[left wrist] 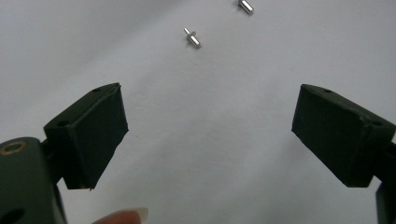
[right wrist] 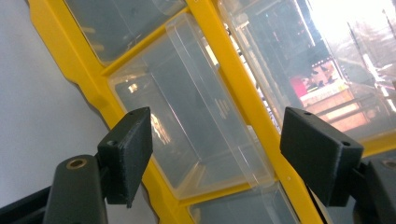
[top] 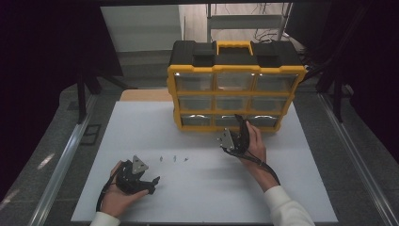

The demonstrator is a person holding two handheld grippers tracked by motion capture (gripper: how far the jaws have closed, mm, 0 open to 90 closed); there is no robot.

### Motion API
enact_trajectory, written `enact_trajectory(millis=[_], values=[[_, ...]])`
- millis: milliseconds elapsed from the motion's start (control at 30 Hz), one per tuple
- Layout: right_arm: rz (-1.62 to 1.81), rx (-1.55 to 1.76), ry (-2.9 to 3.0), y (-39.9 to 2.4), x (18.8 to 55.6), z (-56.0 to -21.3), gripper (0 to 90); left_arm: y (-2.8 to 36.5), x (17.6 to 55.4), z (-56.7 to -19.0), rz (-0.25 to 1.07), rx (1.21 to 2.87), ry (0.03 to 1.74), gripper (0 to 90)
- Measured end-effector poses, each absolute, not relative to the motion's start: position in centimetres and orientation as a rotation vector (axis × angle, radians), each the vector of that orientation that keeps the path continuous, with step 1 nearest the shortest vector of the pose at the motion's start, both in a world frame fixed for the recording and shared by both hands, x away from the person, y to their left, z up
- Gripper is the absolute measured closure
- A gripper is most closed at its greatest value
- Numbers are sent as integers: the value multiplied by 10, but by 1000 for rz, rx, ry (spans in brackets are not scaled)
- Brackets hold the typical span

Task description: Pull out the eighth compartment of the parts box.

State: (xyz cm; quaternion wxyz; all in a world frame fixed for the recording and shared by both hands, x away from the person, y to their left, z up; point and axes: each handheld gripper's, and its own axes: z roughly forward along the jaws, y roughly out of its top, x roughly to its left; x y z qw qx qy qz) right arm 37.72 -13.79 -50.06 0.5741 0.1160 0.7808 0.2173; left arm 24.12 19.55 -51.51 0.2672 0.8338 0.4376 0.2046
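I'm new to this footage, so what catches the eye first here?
The yellow and black drawer cabinet at the far side of the white table, with the open right gripper at its bottom row. Three small metal pins lie ahead of the open left gripper.

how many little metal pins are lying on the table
3, in a short row on the white table between the two tools: left pin, middle pin, right pin. Any inside the yellow organizer can't be seen.

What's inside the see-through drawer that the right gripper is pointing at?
The clear drawer in the yellow organizer looks empty; you can see through to its bare floor. The right gripper fingers stand open in front of it. Its far back corner is too glary to check.
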Motion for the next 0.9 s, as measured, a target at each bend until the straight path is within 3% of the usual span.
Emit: enact_trajectory(millis=[533, 900], values=[[499, 243, 1829, -139, 385, -502, 287, 194, 241, -516, 552, 2261, 1178, 106], [496, 227, 1831, -143, 392, -503, 373, 195, 242, -516, 559, 2259, 1182, 106]])
